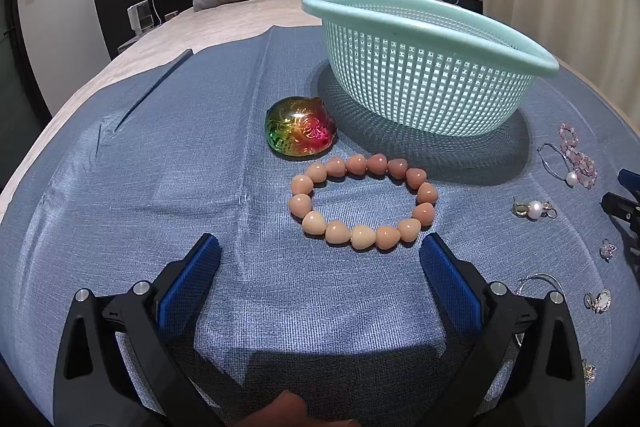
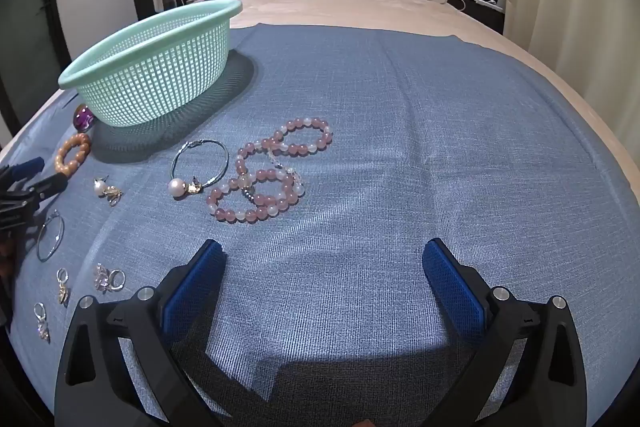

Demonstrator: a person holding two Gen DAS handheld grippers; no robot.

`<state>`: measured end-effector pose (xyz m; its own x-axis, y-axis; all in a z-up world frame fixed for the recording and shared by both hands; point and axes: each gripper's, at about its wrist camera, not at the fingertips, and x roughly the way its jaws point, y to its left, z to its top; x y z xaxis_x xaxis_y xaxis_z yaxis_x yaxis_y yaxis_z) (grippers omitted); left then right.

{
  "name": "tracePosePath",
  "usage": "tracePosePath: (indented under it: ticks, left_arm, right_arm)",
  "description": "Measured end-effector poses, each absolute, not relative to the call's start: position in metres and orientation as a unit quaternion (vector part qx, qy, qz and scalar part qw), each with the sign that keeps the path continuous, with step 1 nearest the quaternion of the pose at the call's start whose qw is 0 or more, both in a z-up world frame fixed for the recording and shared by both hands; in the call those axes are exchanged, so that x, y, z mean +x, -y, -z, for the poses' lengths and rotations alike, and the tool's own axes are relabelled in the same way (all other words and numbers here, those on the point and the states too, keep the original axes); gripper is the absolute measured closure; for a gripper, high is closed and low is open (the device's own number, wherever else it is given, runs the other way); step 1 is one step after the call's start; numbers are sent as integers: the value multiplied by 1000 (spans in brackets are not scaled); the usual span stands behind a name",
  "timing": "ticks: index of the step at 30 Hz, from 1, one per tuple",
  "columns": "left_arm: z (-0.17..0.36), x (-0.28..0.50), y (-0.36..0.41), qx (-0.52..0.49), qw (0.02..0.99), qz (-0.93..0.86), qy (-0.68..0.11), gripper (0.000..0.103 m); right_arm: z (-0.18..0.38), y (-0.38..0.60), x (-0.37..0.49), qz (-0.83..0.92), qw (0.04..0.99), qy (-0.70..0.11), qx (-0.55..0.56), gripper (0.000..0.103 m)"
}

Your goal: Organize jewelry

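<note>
My left gripper (image 1: 320, 259) gapes wide over the cloth (image 1: 160, 167), the peach bracelet (image 1: 362, 201) just ahead. My right gripper (image 2: 324, 267) is wide too, the pink beads (image 2: 272, 171) beyond-left. The basket (image 1: 424, 67) sits far.

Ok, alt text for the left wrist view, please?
The open left hand-held gripper hovers over blue cloth, just short of a peach bead bracelet. Behind it sit an iridescent glass ornament and a mint basket.

Both grippers have black angular frames, silver round screws and blue textured fingers (image 1: 188, 287).
</note>
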<state>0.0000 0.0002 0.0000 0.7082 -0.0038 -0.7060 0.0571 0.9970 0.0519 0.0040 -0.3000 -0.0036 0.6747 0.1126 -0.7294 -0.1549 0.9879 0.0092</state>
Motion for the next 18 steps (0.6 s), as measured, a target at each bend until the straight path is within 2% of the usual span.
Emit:
tracePosePath:
  ticks: [18]
  left_arm:
    - [1,0,-2,32,923,18,-383,5]
  right_arm:
    - [5,301,5,-75,914,-397,-24,6]
